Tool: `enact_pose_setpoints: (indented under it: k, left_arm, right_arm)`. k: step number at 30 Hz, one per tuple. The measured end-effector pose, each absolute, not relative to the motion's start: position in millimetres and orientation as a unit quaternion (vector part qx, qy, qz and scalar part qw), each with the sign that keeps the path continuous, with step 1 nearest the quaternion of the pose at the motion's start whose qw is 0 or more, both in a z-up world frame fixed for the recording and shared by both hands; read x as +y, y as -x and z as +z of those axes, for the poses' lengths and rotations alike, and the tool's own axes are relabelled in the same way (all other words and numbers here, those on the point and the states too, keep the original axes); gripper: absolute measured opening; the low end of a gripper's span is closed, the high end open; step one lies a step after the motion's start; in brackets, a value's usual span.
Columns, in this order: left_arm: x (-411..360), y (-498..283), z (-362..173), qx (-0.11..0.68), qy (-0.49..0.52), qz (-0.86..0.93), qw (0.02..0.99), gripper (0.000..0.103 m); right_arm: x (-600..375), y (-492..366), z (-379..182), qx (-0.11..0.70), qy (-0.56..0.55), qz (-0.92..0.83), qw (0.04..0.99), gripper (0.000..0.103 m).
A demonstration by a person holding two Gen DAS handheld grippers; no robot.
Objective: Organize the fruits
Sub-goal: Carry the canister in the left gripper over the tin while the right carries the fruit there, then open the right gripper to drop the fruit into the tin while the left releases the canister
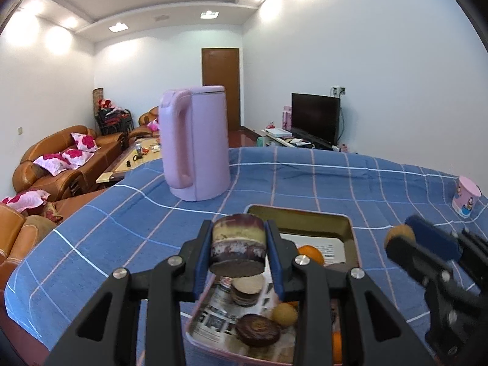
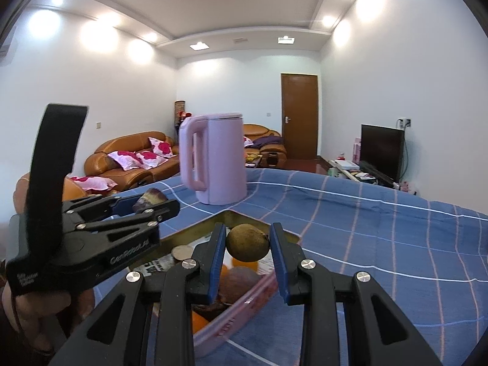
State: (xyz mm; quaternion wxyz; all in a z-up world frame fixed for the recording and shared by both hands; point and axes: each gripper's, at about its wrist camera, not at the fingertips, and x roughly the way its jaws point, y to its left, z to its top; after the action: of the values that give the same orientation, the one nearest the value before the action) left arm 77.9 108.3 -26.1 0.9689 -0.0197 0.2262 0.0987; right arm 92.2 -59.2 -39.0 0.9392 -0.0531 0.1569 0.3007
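At nine o'clock of the tray [image 1: 347, 222], a purple-and-cream slice [image 1: 238, 245] is pinched by the left tongs [image 1: 238, 254]; at three o'clock, a brown round fruit [image 2: 247, 243] is pinched by the right tongs [image 2: 248, 245]. Both are carried above the tray; sorted placement inside seems required next.

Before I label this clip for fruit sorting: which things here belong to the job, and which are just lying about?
Part of the job:
- pink rectangular tin tray
- purple-and-cream cylindrical piece in the left tongs
- round brown fruit in the right tongs
- oranges

Lying about:
- pink plastic kettle
- pink cartoon cup
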Motion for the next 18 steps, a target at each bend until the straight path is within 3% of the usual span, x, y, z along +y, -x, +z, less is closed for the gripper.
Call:
enact_pose_setpoints:
  k: [18]
  left_arm:
    - [133.2,-83.0,-25.5,0.234,0.035,0.113,0.965,0.035]
  right_arm:
    - [-15.2,-87.8,-61.6,0.212,0.079,0.347,0.91,0.032]
